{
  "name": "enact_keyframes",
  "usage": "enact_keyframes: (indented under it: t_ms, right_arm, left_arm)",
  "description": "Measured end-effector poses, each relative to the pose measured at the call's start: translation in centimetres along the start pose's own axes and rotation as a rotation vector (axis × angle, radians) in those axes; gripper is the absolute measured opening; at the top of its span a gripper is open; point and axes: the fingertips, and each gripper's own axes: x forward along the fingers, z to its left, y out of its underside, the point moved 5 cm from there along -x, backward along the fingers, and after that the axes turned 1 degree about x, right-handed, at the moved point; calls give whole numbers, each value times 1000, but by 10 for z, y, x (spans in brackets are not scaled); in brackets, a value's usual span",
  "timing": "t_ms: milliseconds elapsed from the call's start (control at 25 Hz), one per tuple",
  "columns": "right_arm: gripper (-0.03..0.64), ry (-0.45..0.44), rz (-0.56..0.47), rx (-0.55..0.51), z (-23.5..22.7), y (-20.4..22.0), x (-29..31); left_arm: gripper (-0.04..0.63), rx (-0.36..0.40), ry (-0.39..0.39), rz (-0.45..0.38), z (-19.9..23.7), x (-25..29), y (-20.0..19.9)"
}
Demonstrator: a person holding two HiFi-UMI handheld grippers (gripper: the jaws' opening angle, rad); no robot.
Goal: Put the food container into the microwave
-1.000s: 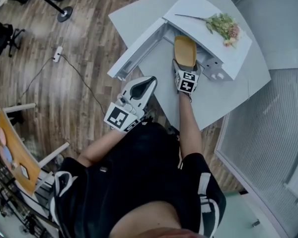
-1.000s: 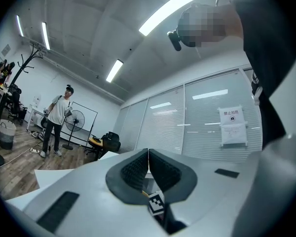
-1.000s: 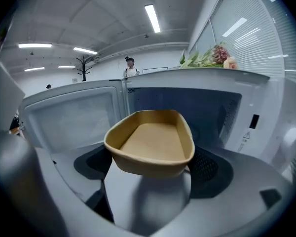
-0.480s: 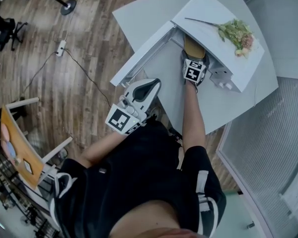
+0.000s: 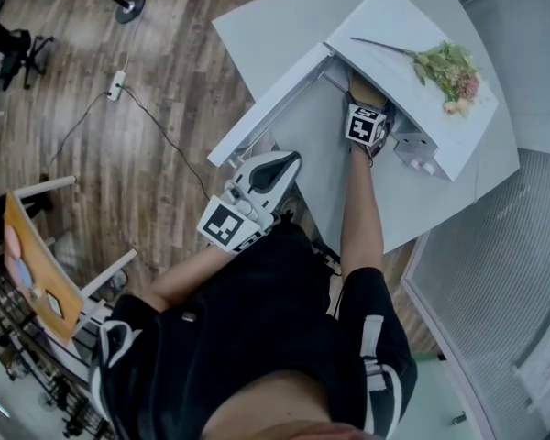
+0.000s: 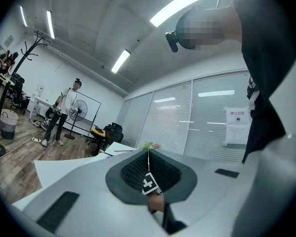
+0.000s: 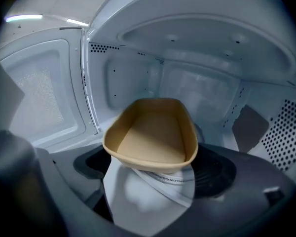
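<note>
Carrying the food container into the open microwave

A second ago the food container (image 7: pixel 150 135) hung in front of the opening, in full sight from the head view. Now it is inside the microwave (image 5: pixel 412 35), and only its near end (image 5: pixel 362 88) shows under the top's front edge. The right gripper view has changed too: the room's ceiling and the flowers have given way to the pale, perforated walls of the cavity on every side. The left gripper (image 5: pixel 277 165) stays where it was, near the person's body and left of the microwave door (image 5: pixel 266 108).

The right gripper (image 7: pixel 153 174) has its jaws clamped on the container's near rim, with the far end pointing into the cavity. Whether the base touches the cavity floor cannot be told. The left gripper's jaws (image 6: pixel 148 154) are pressed together with nothing between them.

The container is a tan, oval, shallow tray with a rolled rim, and it is empty. The door stands swung out to the left. A spray of flowers (image 5: pixel 451 62) lies on top of the microwave, which sits on a pale table (image 5: pixel 284 12).
</note>
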Motion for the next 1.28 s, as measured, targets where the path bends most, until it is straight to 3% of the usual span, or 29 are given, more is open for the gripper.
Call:
enact_keyframes:
  t_ms: [560,720,840,880,960,1000,1080,1280]
  right_arm:
    - [511,10,66,63,-10,26,-8]
    - [509,23,22,78,-5,30,-42]
    - [499,-23,-44,90,4,34,-91]
    - [469,-35,-73,100,7,34,-110]
    - [271,-54,-140,133,10,36,-152]
    - [255,-70,-171,154,12,37,-172]
    - [144,-109,-230,205,16,39,-213]
    - [49,-182,-323,255,24,46,-311]
  left_arm:
    - [23,-1,24,7,1,1,2]
    - [23,10,35,-2,-5,-5,-5]
    - [23,32,51,-17,-19,-13,-12]
    - [23,38,55,-23,-26,-17,-13]
    - [23,47,54,-37,-40,-28,-16]
    - [23,51,51,-44,-48,-35,-16]
    - [23,63,42,-49,-63,-50,-17]
    - [23,86,15,-56,-101,-88,-18]
